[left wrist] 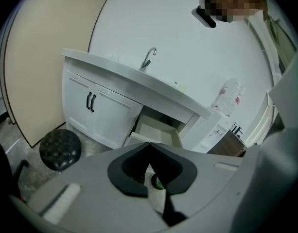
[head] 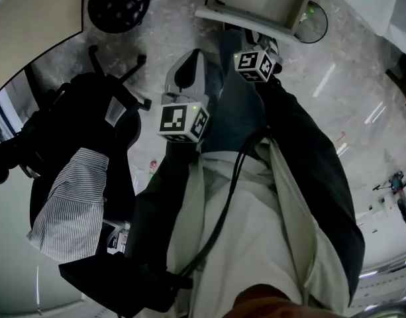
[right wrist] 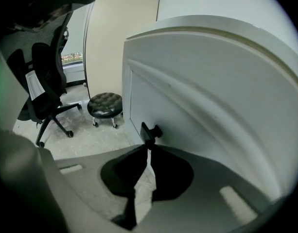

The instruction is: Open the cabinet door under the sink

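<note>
Pinching one black handle (right wrist: 149, 131) in the right gripper (right wrist: 149, 147) — pressed tight on it, with the one open door (right wrist: 212, 91) rising just right of the tips. Ahead and left of it: one stool (right wrist: 105, 105), one chair (right wrist: 42, 81). Nothing in the left gripper (left wrist: 149, 147), pressed together. Well ahead of it — one cabinet (left wrist: 158, 89), two shut doors (left wrist: 110, 115), two handles (left wrist: 91, 102), one faucet (left wrist: 149, 58).

A stool (left wrist: 60, 149) stands on the floor (left wrist: 29, 171) before the cabinet (left wrist: 97, 111), whose counter (left wrist: 134, 79) bears a faucet (left wrist: 148, 58).
</note>
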A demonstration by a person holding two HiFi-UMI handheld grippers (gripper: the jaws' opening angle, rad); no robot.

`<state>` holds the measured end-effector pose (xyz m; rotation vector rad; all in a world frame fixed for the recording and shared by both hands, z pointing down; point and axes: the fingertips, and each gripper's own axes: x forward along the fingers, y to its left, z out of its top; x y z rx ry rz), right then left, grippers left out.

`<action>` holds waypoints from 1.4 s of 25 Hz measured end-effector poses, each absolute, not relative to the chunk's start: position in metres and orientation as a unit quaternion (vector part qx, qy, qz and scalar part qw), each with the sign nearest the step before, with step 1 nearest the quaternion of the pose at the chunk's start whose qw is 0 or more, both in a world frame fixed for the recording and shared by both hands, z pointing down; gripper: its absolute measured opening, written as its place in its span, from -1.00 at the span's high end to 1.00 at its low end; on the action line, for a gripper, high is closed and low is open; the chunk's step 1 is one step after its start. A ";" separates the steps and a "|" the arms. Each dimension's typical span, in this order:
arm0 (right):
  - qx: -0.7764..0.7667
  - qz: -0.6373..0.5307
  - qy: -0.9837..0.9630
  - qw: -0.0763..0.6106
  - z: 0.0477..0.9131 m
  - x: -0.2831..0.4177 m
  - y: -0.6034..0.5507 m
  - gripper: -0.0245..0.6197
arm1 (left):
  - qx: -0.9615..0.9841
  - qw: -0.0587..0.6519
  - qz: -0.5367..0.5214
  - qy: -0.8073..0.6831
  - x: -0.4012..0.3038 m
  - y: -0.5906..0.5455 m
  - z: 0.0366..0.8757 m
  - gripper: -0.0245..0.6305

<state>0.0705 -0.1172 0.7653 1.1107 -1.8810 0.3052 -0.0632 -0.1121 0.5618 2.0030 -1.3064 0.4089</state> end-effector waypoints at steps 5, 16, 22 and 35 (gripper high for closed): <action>0.453 0.148 -0.754 0.452 0.763 0.070 -0.117 0.86 | 0.787 0.352 0.165 -0.479 -0.060 -0.101 0.551 0.90; 0.470 0.273 -0.700 0.463 0.759 0.075 -0.112 0.84 | 0.773 0.321 0.150 -0.526 -0.092 -0.131 0.511 0.90; 0.471 0.284 -0.729 0.408 0.707 0.070 -0.078 0.86 | 0.796 0.319 0.114 -0.502 -0.084 -0.109 0.489 0.90; 0.617 0.205 -0.747 0.142 0.482 0.055 0.029 0.92 | 0.879 0.247 0.109 -0.392 -0.123 0.000 0.427 0.90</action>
